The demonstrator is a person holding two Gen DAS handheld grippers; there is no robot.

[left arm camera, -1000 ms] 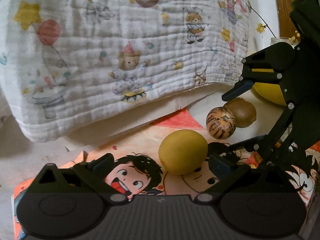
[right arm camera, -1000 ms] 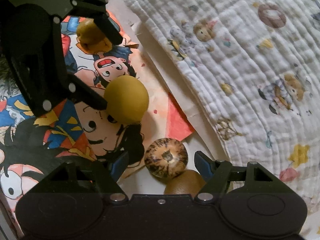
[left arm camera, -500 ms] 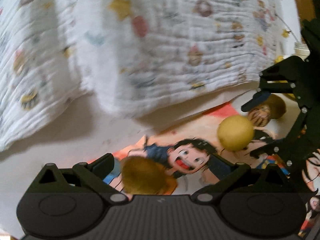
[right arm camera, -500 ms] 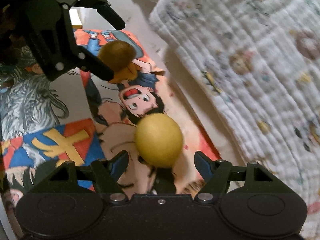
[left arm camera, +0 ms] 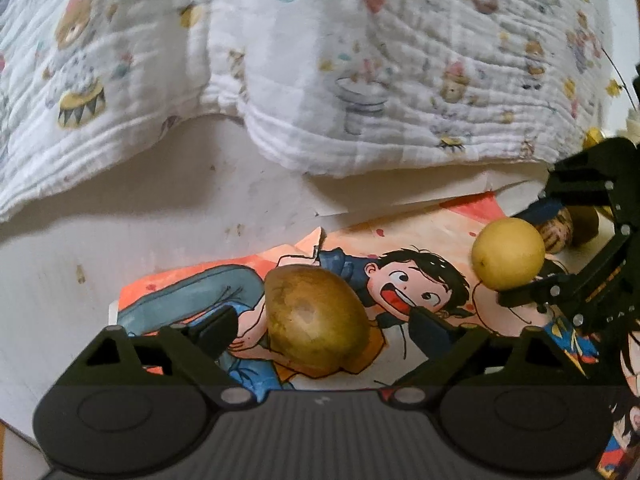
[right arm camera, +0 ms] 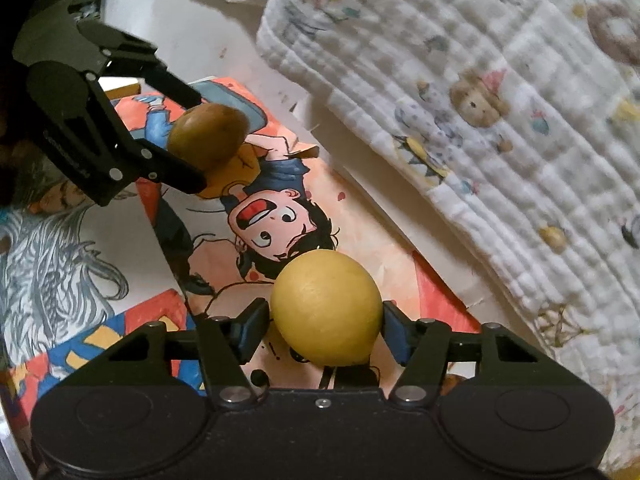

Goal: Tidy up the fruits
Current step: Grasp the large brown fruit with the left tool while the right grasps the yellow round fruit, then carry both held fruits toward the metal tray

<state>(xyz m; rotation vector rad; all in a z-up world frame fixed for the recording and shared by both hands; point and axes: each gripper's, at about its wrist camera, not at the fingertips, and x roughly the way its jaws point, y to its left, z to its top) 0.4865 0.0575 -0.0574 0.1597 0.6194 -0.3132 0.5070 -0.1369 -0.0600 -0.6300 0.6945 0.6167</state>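
Left wrist view. Left gripper (left arm camera: 320,320): jaws wide, just closing in, straddling brownish-green oval fruit (left arm camera: 316,320) lying on cartoon poster (left arm camera: 420,248); gaps on both sides, pads not pressing. Pointed downward toward the poster. Yellow round fruit (left arm camera: 508,254) at right, between fingers of right gripper (left arm camera: 524,256). Striped brown fruit (left arm camera: 554,232) and another brown fruit (left arm camera: 584,228) behind it, partly hidden. White printed muslin blanket (left arm camera: 320,60) across the back, bears and drums in the print. No legible writing.

Right wrist view. Right gripper (right arm camera: 324,336): jaws just narrowing around yellow round fruit (right arm camera: 326,308); blue pads (right arm camera: 250,334) at or just beside its sides, contact not certain. Tilted steeply down over cartoon poster (right arm camera: 360,248). Left gripper (right arm camera: 192,136) upper left, fingers either side of brownish-green oval fruit (right arm camera: 208,136). Blanket (right arm camera: 500,100) at right. Small lettering on left gripper's finger unreadable.
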